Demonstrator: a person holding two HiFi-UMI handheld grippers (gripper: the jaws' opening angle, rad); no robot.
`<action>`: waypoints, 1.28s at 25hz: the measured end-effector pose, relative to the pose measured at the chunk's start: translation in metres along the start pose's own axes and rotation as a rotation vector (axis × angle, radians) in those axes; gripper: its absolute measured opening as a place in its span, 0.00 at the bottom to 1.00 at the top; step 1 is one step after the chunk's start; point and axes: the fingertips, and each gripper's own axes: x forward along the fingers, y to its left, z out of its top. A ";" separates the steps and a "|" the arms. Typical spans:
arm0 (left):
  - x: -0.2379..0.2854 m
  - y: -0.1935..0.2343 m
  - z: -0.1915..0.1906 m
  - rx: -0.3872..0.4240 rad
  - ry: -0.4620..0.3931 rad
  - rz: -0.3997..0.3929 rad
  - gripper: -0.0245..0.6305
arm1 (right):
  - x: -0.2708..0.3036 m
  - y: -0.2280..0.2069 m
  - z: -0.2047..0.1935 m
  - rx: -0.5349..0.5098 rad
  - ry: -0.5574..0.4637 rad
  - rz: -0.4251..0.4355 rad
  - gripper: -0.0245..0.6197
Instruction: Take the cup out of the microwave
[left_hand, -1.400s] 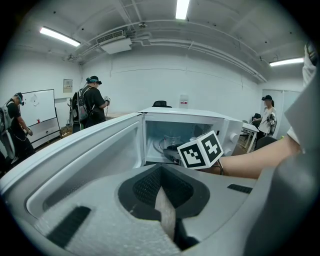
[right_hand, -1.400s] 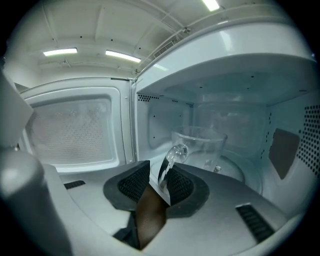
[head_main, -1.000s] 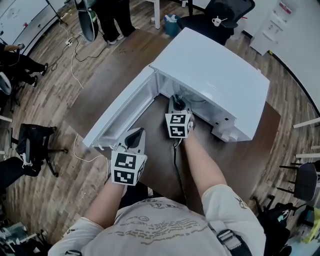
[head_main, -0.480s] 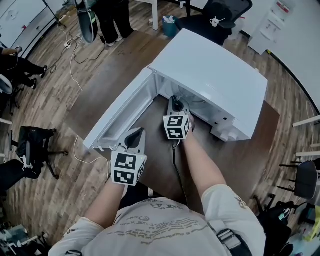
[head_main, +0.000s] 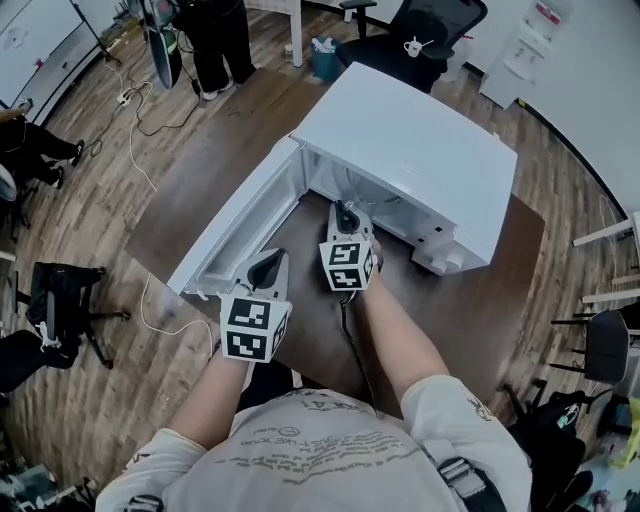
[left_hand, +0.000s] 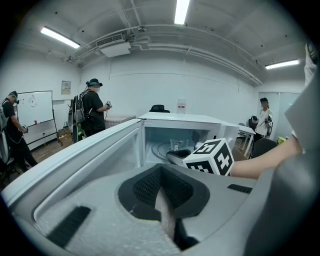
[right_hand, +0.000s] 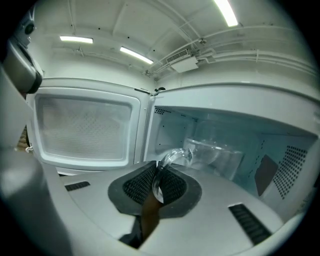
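In the head view, the white box-shaped microwave sits at upper centre on the dark brown wooden surface. Its white door is swung wide toward the lower left. The right hand-held gripper reaches into the cavity mouth, and the left hand-held gripper hovers just outside, beside the door's inner face. Bare surface at lower centre, between the two arms, leaves room for a straight pull back. In the left gripper view, the left jaws are pressed together on nothing. The clear glass cup shows inside the cavity at middle frame, behind the right hand-held gripper. In the right gripper view, the right jaws are clenched on the cup's thin curved handle, with the cup body at centre right, well inside. Held only by that smooth loop, the cup could likely swing or slip once lifted. The cavity ceiling at the top of the frame and the door frame at centre left look close, so a high lift or leftward drift could knock glass against them.
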 end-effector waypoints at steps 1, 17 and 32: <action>-0.001 -0.001 0.002 0.000 -0.006 -0.004 0.06 | -0.006 0.002 0.002 0.001 -0.003 0.000 0.08; -0.023 -0.017 0.037 0.034 -0.113 -0.127 0.06 | -0.125 0.018 0.058 0.117 -0.082 -0.122 0.08; -0.027 -0.061 0.052 0.079 -0.155 -0.312 0.06 | -0.225 -0.014 0.079 0.232 -0.091 -0.328 0.08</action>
